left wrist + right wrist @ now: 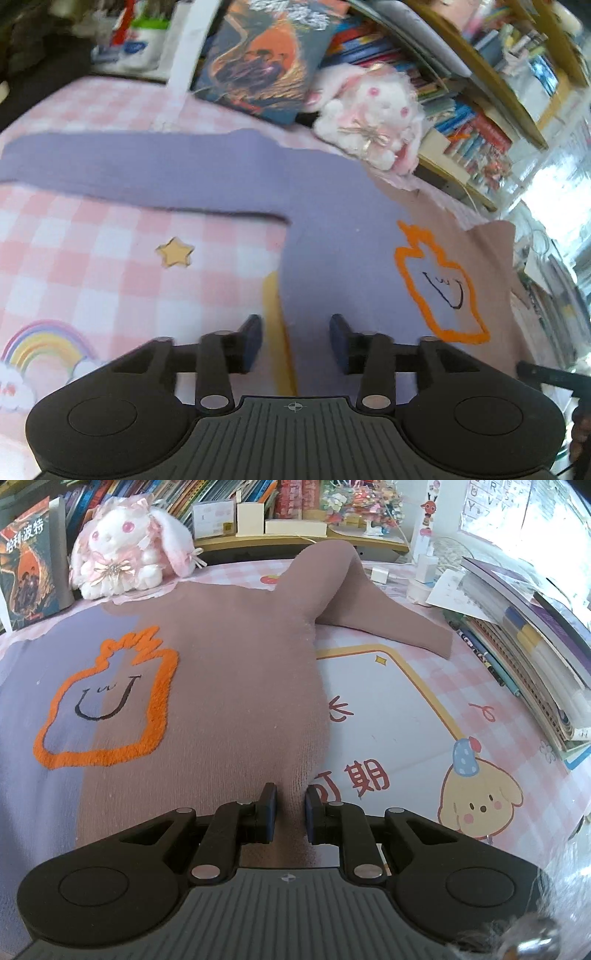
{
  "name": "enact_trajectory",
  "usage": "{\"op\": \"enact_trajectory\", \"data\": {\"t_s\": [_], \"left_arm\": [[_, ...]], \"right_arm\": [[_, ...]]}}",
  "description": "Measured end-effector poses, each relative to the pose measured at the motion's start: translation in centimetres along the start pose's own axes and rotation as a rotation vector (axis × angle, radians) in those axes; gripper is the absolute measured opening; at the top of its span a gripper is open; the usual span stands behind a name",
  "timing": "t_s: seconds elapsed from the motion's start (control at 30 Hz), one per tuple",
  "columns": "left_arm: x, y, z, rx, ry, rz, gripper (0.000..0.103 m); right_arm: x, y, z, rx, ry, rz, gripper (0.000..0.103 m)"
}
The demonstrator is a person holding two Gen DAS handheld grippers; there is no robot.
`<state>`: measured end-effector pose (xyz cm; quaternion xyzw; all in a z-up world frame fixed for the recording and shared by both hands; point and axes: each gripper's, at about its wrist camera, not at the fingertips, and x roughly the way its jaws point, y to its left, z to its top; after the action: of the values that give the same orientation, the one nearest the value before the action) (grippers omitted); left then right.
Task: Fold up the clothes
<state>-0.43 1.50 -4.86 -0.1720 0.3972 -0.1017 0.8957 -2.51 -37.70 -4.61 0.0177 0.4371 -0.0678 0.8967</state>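
A two-tone sweater (pixel 332 221) lies flat on the pink checked mat (pixel 110 266), lilac on one half and mauve on the other, with an orange outlined motif (pixel 110 694) across the middle. Its lilac sleeve (pixel 129 162) stretches out to the left. The mauve sleeve (pixel 351 590) lies bent at the back right. My left gripper (pixel 295 332) hangs open just above the lilac side edge, nothing pinched between its pads. In the right wrist view my right gripper (pixel 290 799) is shut on a raised ridge of the mauve side edge (pixel 295 775).
A white and pink plush rabbit (pixel 125 554) sits at the sweater's far edge, beside an upright book (pixel 258 55). Stacked books (pixel 535 657) line the mat's right side. White chargers (pixel 424 572) and a filled bookshelf (pixel 258 502) stand behind.
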Motion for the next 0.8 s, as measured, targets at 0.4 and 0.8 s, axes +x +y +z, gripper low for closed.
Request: {"op": "enact_trajectory", "data": {"t_s": [0.4, 0.8], "left_arm": [[-3.5, 1.7, -0.9, 0.008, -0.046, 0.104, 0.002], [-3.0, 1.4, -1.3, 0.024, -0.002, 0.070, 0.003]], "right_arm": [[-0.7, 1.8, -0.6, -0.025, -0.026, 0.044, 0.010], [-2.3, 4.3, -2.0, -0.071, -0.031, 0.178, 0.009]]}}
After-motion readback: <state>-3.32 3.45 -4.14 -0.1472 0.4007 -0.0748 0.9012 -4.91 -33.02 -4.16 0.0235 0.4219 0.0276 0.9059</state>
